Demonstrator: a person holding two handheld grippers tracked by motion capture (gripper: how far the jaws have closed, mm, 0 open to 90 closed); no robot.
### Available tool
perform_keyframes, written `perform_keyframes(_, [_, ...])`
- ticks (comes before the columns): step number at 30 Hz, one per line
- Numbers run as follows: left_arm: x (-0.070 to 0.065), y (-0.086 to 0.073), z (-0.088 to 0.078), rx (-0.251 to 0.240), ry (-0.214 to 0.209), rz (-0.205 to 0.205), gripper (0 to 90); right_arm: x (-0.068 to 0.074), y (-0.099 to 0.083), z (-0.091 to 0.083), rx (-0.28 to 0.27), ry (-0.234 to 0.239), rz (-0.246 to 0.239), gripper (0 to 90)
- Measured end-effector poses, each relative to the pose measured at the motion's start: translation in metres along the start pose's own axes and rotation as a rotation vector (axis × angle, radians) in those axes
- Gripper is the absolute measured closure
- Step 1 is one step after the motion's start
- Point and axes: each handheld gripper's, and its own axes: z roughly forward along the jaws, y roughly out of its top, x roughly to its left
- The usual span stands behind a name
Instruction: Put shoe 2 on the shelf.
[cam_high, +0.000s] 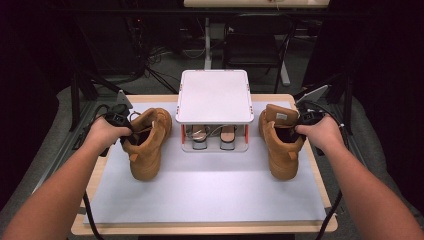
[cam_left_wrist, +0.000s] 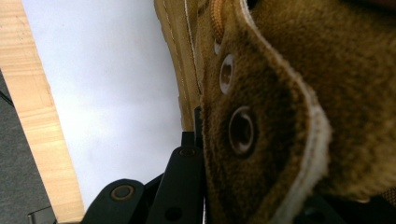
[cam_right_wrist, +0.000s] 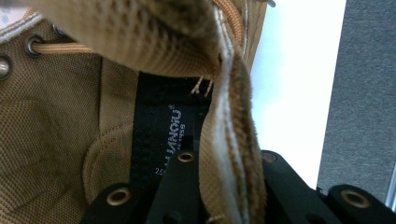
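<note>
A dim room with dark chairs and cables on the floor is lying behind a wooden table, and a white mat is covering most of the tabletop.

The left gripper is sitting in the person's left hand at the left side of the mat. Its jaws are closing on the upper edge of the left tan boot, which is standing on the mat directly under and ahead of this gripper, toe pointing toward the person. In the left gripper view the black jaws are pinching the suede eyelet flap of the left tan boot, one jaw lying against its outer face, with the white mat beyond.

The right gripper is sitting in the right hand at the right side of the mat. It is clamping the collar of the right tan boot, which is standing just beneath it, toe also toward the person. In the right gripper view the jaws are squeezing the collar edge of the right tan boot, one jaw inside near the black label and one outside.

Between the two grippers, well apart from both, a small white shoe rack is standing at the far edge of the mat, and a pair of shoes is sitting on its lower shelf.
</note>
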Motion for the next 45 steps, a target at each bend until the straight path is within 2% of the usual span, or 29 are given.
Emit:
perform_keyframes(13, [-0.002, 0.010, -0.015, -0.020, -0.015, -0.020, 87.0, 0.003, 0.013, -0.007, -0.007, -0.005, 0.009, 86.2])
perform_keyframes(26, [-0.002, 0.028, -0.036, -0.038, -0.026, -0.071, 86.9, 0.001, 0.028, -0.026, -0.010, -0.002, 0.040, 86.1])
perform_keyframes(29, [-0.004, 0.036, -0.042, -0.043, -0.027, -0.092, 86.9, 0.004, 0.038, -0.033, -0.007, -0.018, 0.045, 86.1])
perform_keyframes(34, [-0.005, 0.049, -0.053, -0.066, -0.043, -0.126, 86.9, 0.009, 0.050, -0.043, -0.020, -0.004, 0.064, 86.1])
perform_keyframes(38, [-0.007, 0.056, -0.059, -0.082, -0.044, -0.137, 86.8, 0.012, 0.062, -0.051, -0.044, 0.003, 0.060, 86.1])
perform_keyframes(45, [-0.007, 0.066, -0.070, -0.124, -0.088, -0.165, 86.8, 0.019, 0.078, -0.062, -0.086, 0.018, 0.089, 86.0])
